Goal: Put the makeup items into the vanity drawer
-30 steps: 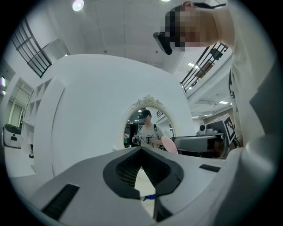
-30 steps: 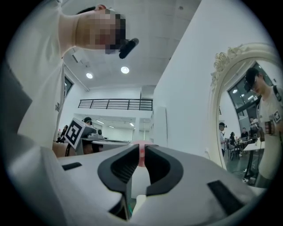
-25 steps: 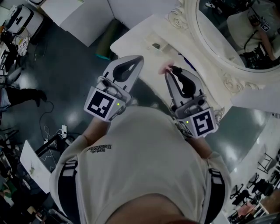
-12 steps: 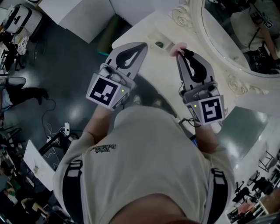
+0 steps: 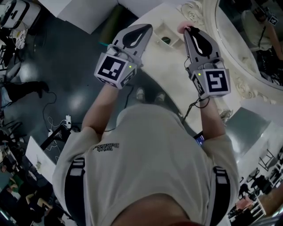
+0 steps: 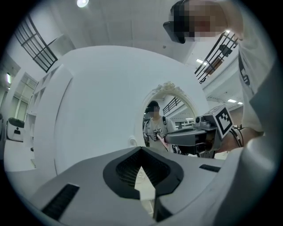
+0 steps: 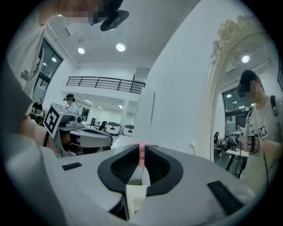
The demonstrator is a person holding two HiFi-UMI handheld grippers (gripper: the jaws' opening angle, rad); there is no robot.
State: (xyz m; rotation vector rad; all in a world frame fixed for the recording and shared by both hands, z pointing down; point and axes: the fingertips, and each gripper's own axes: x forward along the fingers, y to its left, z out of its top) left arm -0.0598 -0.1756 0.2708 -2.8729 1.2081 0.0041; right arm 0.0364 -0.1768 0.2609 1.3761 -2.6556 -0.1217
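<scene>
In the head view both grippers reach over the white vanity top [image 5: 164, 62]. My right gripper [image 5: 189, 30] is shut on a thin pink makeup item [image 5: 182, 27] whose end pokes out past the jaw tips, close to the ornate mirror frame. That pink item [image 7: 141, 153] shows as a sliver between the pads in the right gripper view. My left gripper [image 5: 149, 27] is shut with nothing in it, its tips [image 6: 141, 149] meeting. Between the two grippers sits a small open white compartment [image 5: 160, 31] with a dark round item [image 5: 166, 40] inside.
The oval mirror [image 5: 252, 31] with its carved white frame runs along the right. A dark green roll [image 5: 111, 27] lies on the floor left of the vanity, next to white boards [image 5: 84, 13]. The person's feet [image 5: 148, 95] stand at the vanity's near edge.
Both grippers have moved forward over the vanity, toward the top of the picture. The right one carried the pink item along. Neither gripper's jaws changed.
</scene>
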